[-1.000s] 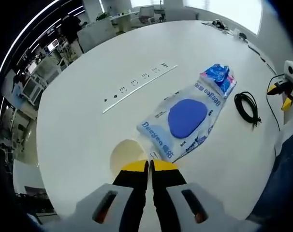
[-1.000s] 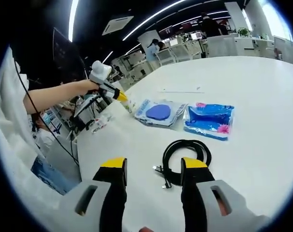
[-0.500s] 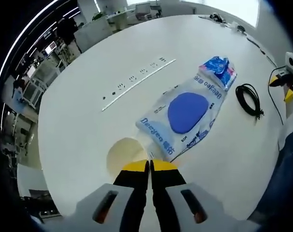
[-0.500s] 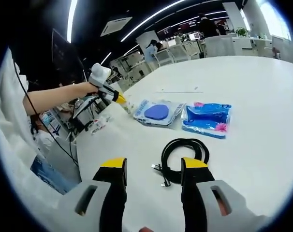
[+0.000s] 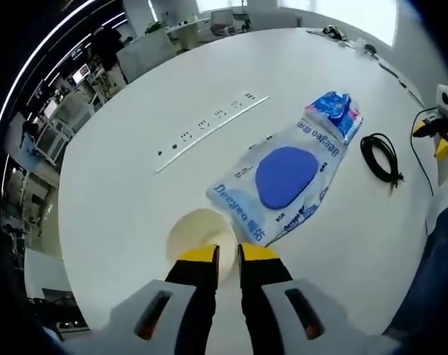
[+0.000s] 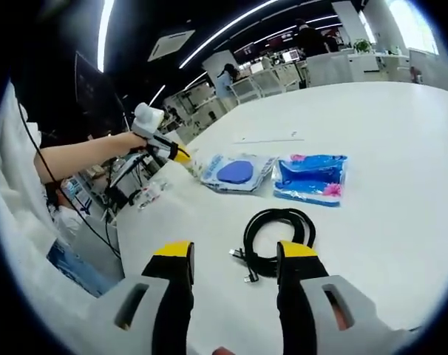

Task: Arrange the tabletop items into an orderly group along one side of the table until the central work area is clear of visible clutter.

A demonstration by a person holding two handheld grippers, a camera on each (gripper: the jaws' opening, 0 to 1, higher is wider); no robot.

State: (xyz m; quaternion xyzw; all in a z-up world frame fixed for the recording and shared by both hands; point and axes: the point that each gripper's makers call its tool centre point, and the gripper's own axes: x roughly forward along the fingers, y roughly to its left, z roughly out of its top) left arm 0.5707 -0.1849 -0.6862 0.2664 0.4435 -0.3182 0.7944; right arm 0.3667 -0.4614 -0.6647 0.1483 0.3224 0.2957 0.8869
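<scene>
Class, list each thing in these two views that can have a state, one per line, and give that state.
left gripper: jaws slightly apart, beside the paper cup
right gripper: open, holding nothing
paper cup: upright on the table, mouth open
black cable: coiled, lying loose
packet with blue disc: lying flat, sealed
blue packet: lying flat
socket strip: nothing plugged in

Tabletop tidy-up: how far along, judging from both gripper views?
Done: the pouch with the blue disc and the blue packet already lie side by side near one edge of the table. In hand: nothing; the left gripper stands slightly open at the pouch's corner, beside a cream disc. Left: the black cable sits apart, just ahead of the open right gripper.
</scene>
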